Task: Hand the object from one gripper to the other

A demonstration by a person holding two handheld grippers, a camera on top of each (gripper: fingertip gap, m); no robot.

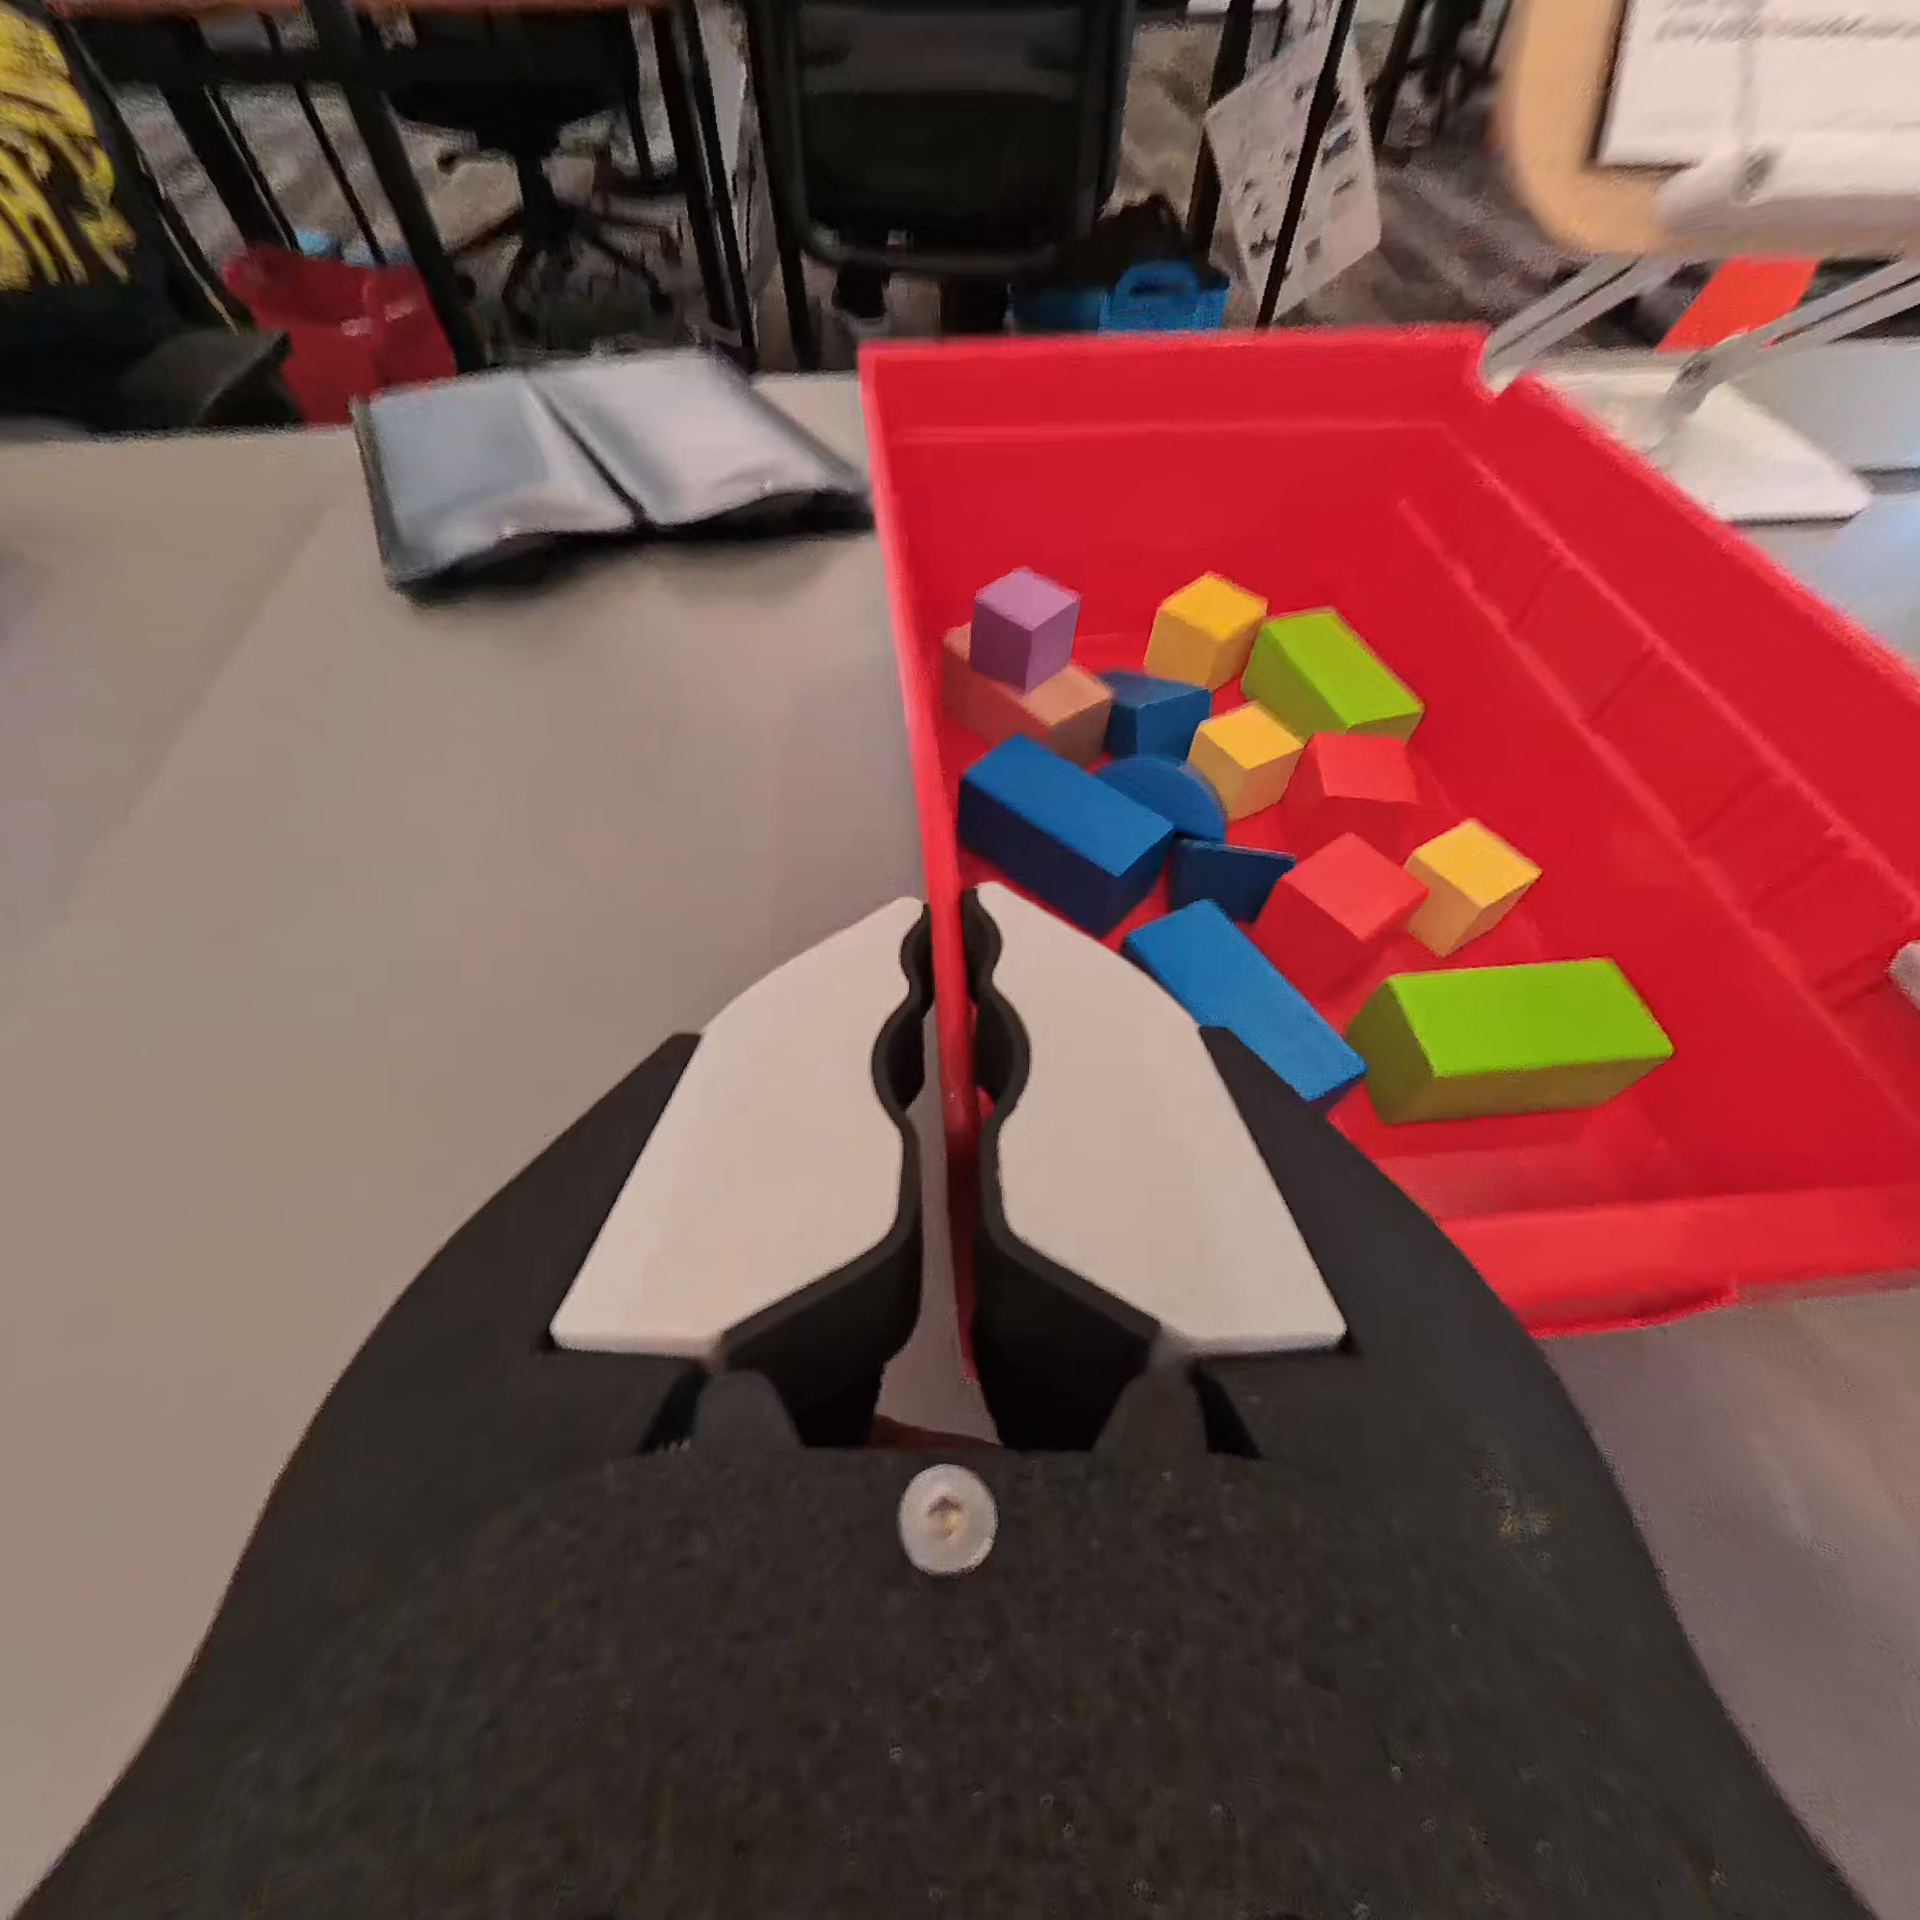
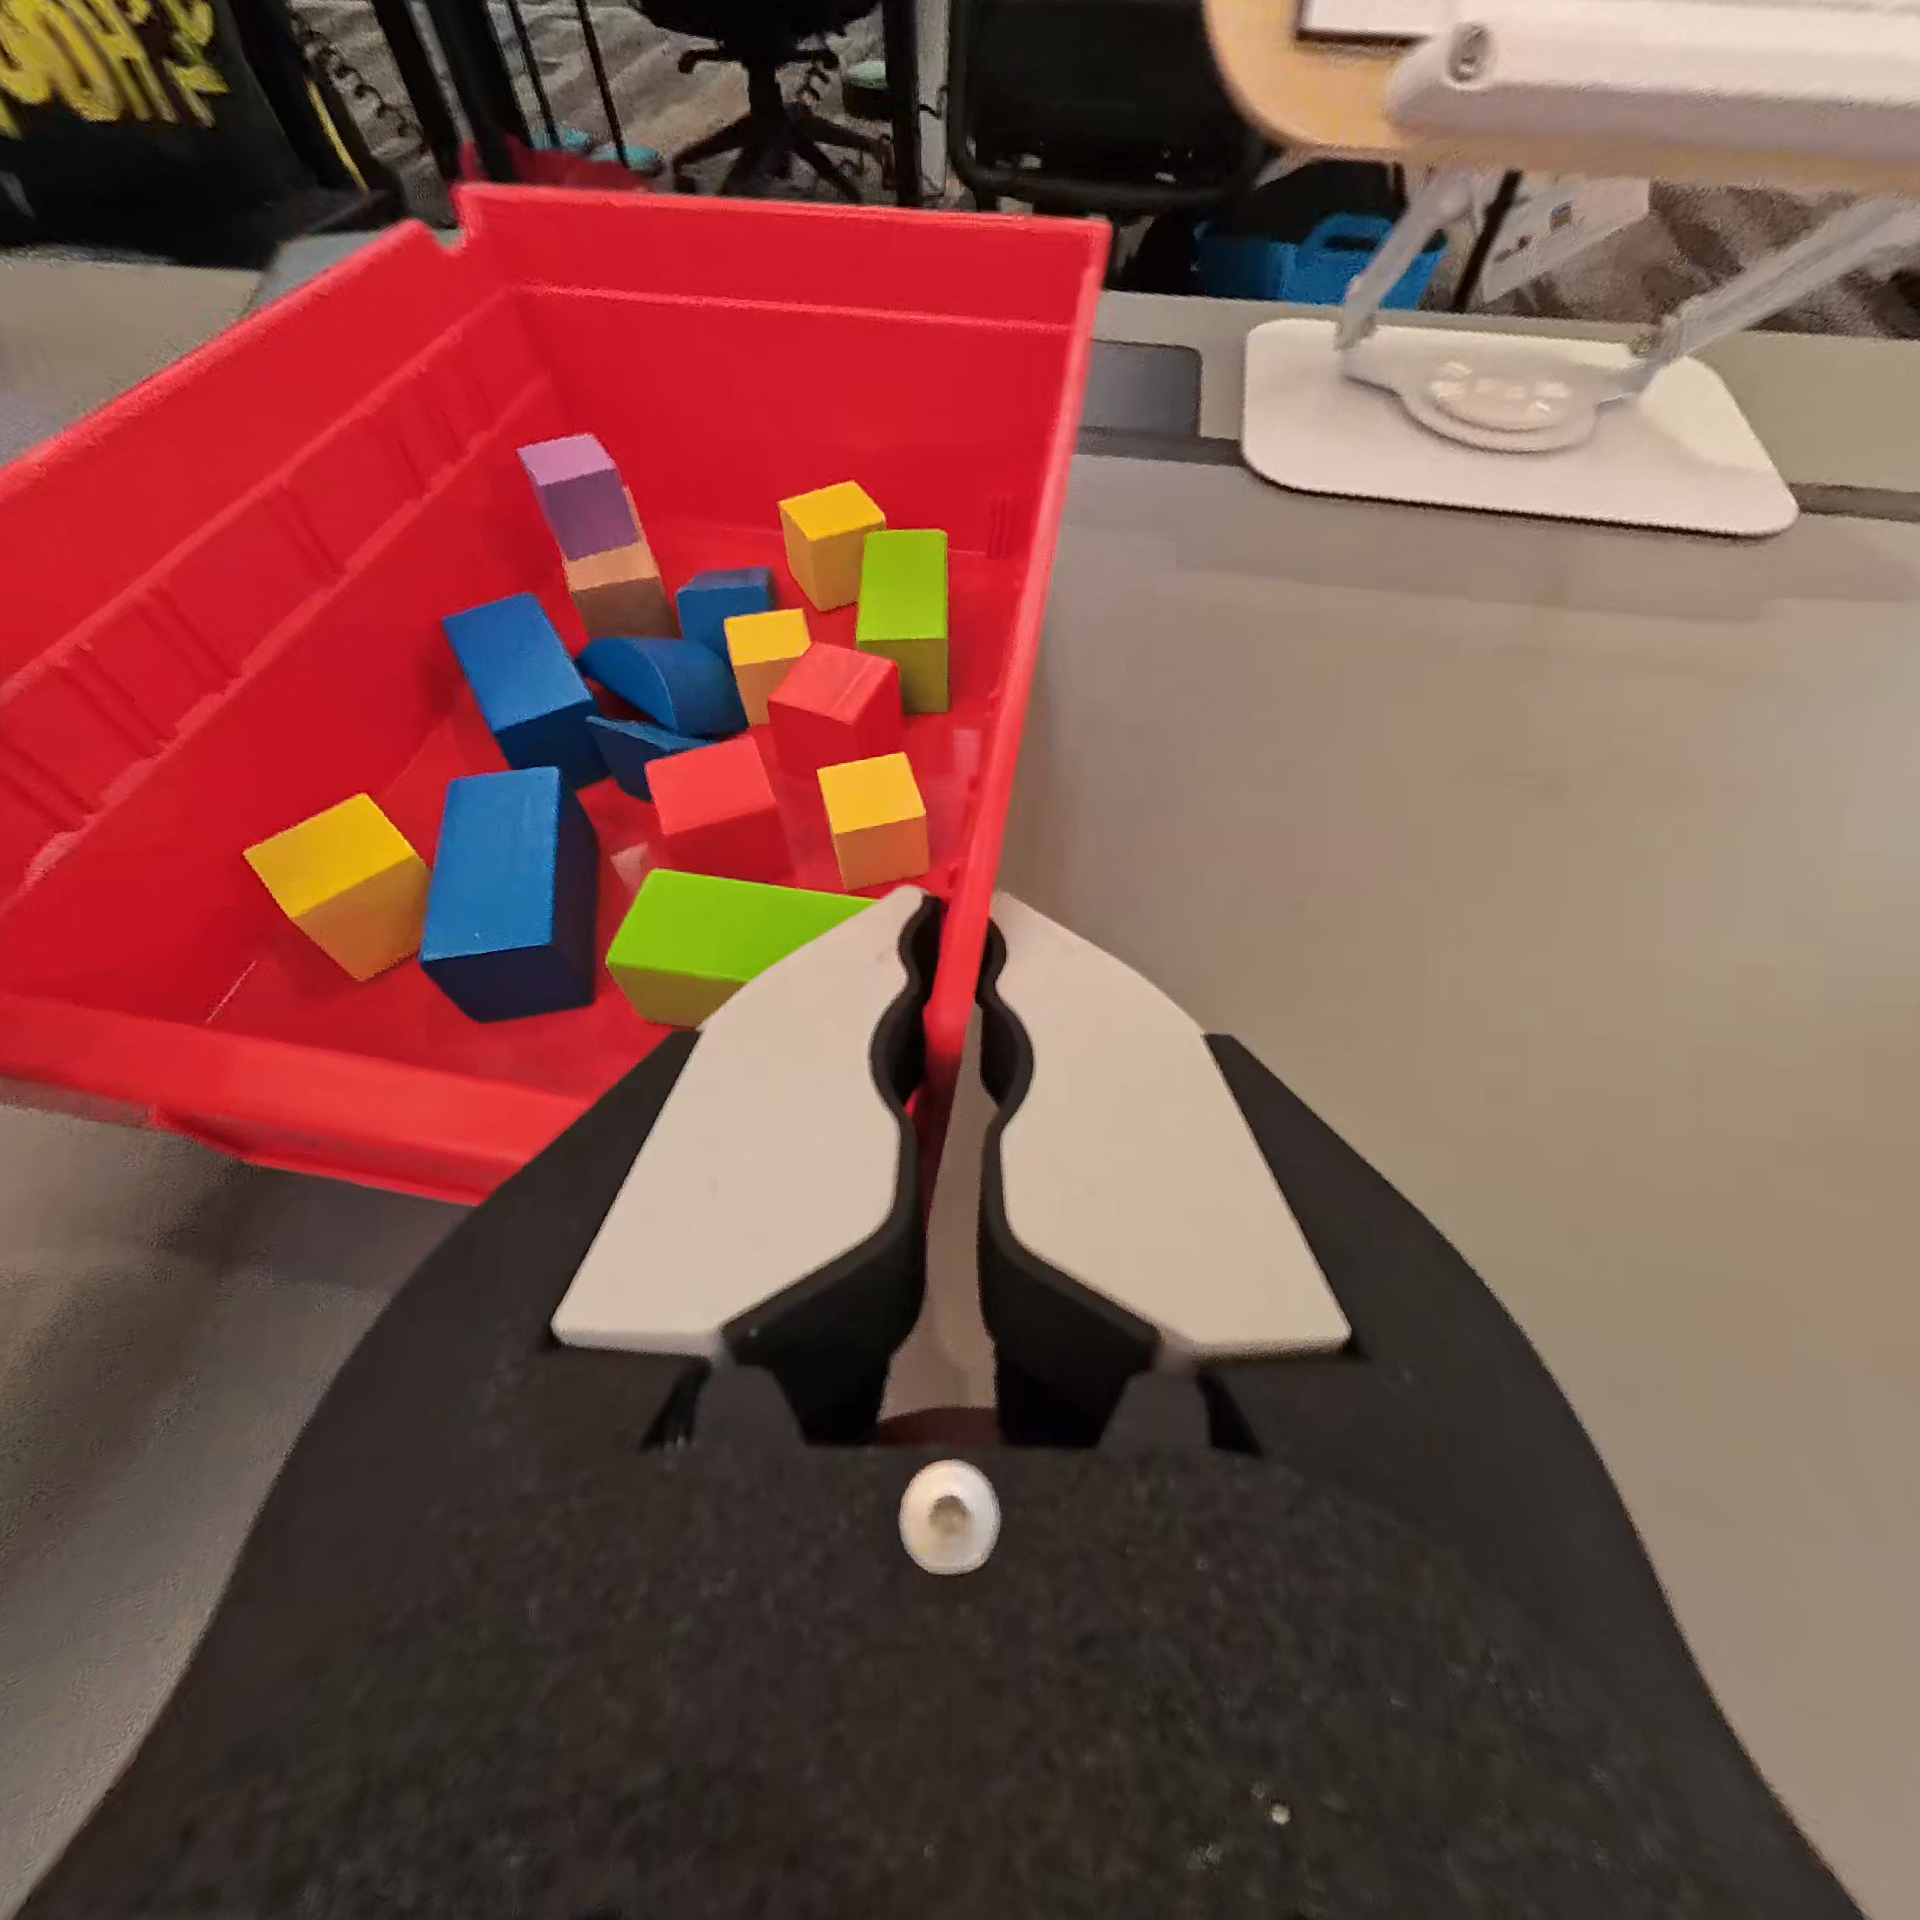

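Two handheld grippers hovered at opposite sides of a red bin [image 1: 1174, 384] on a grey table [image 1: 416, 831], the left gripper [image 1: 943, 925] at one side wall, the right gripper [image 2: 961, 914] at the other. Both sets of fingers were nearly closed and held nothing. Painted wooden blocks [image 2: 509, 883] lay loose on the bin's floor, none yet chosen. They looked light, rigid and smooth; a long blue or green one, taken across its flat sides, would likely leave an end free for the second gripper.
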